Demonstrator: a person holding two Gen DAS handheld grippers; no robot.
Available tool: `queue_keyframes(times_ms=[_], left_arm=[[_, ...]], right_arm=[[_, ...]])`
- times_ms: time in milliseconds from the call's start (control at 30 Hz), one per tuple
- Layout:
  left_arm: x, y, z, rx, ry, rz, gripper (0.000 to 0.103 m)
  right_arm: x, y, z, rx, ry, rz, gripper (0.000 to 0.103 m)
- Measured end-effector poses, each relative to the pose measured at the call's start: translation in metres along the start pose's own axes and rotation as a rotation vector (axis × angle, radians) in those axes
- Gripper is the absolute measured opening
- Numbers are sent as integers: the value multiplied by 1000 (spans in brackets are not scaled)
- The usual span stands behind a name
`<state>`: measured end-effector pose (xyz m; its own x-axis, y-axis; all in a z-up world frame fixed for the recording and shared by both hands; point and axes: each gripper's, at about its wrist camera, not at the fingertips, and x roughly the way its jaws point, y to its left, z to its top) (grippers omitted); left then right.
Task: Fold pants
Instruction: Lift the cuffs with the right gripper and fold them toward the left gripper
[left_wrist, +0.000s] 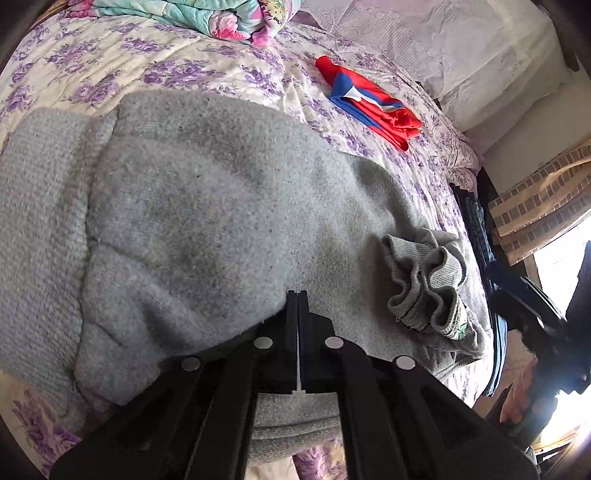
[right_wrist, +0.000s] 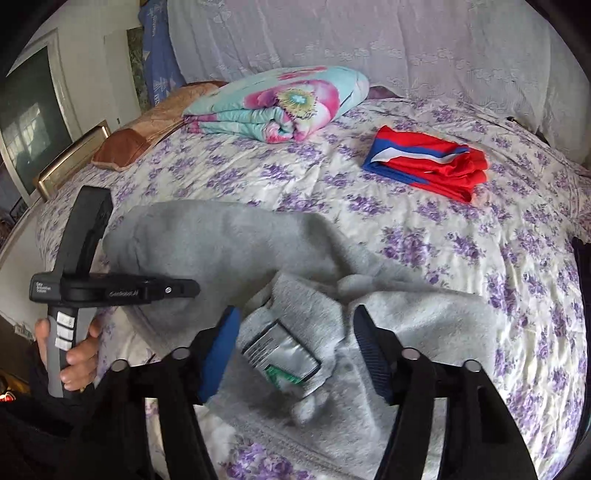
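Note:
Grey fleece pants (left_wrist: 207, 206) lie spread on the flowered bed, with a bunched waistband (left_wrist: 424, 280) at the right. My left gripper (left_wrist: 297, 295) is shut, with the grey fabric pinched under and between its fingers at the pants' near edge. In the right wrist view the pants (right_wrist: 229, 243) lie below, with a turned-out part showing a white label (right_wrist: 280, 347). My right gripper (right_wrist: 295, 325) is open, its fingers either side of the label just above the fabric. The left gripper's body (right_wrist: 110, 288) shows at the left, held by a hand.
Folded red, white and blue shorts (right_wrist: 428, 166) lie on the bedsheet (right_wrist: 461, 295) at the back right. A folded floral quilt (right_wrist: 277, 103) and a brown pillow (right_wrist: 147, 136) sit at the back. The bed's right edge (left_wrist: 476, 206) borders dark clothing.

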<state>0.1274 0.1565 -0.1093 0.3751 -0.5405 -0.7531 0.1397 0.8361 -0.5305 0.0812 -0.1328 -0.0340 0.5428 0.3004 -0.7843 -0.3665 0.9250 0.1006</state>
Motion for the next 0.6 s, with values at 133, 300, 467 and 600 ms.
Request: queue_keyframes(times_ms=[133, 300, 467, 600], left_arm=[[1, -1, 0, -1, 0, -1, 1], [3, -2, 2, 0, 6, 9, 1], [-5, -3, 6, -26, 23, -6, 1], [-55, 0, -4, -49, -58, -33, 32]], right_arm=[[52, -22, -8, 76, 107, 35, 24], [62, -39, -11, 181, 91, 116, 23], [43, -35, -10, 213, 87, 135, 29], [-15, -32, -19, 214, -71, 173, 46]])
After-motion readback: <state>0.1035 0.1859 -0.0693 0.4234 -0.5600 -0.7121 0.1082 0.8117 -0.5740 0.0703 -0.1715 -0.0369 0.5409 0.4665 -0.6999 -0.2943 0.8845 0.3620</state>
